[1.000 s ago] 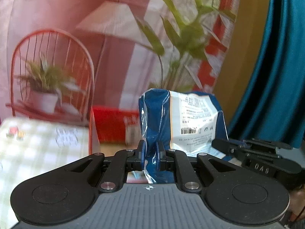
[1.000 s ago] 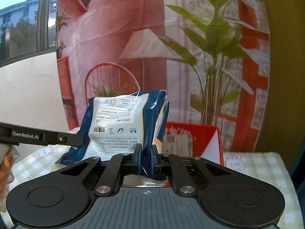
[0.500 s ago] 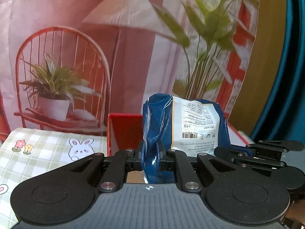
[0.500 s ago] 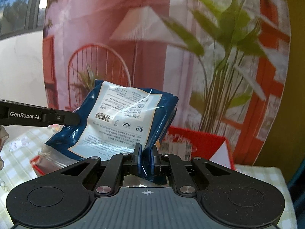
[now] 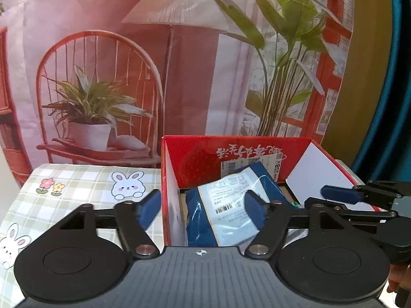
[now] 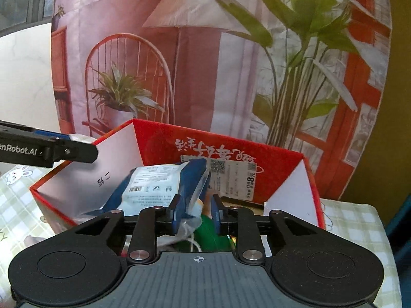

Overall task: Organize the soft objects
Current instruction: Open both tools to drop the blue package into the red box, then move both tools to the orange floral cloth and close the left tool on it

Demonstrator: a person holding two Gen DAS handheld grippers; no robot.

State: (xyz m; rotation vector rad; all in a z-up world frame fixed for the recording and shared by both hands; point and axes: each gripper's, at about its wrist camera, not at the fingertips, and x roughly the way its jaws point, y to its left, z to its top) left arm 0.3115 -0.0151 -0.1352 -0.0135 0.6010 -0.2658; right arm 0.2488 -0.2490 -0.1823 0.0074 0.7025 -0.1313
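A blue soft bag with a white label point(image 5: 226, 205) lies tilted inside the red cardboard box point(image 5: 195, 164). My left gripper point(image 5: 203, 208) hangs over the box's left wall, its jaws opening wide. One fingertip is outside the box, the other is in front of the bag, and neither pad presses on it. In the right wrist view the same bag point(image 6: 154, 187) rests in the box point(image 6: 159, 143). My right gripper point(image 6: 196, 211) is opening, and the bag's crimped edge sits loose between its jaws, beside the left pad.
The box stands on a green checked tablecloth with rabbit prints point(image 5: 77, 184). A green object point(image 6: 210, 233) and a white cord lie in the box under the bag. A printed backdrop hangs close behind. A teal curtain point(image 5: 400, 77) is on the right.
Both grippers were shut on the bag and held it up. They came down to the box, both jaws have opened, and the bag now lies inside.
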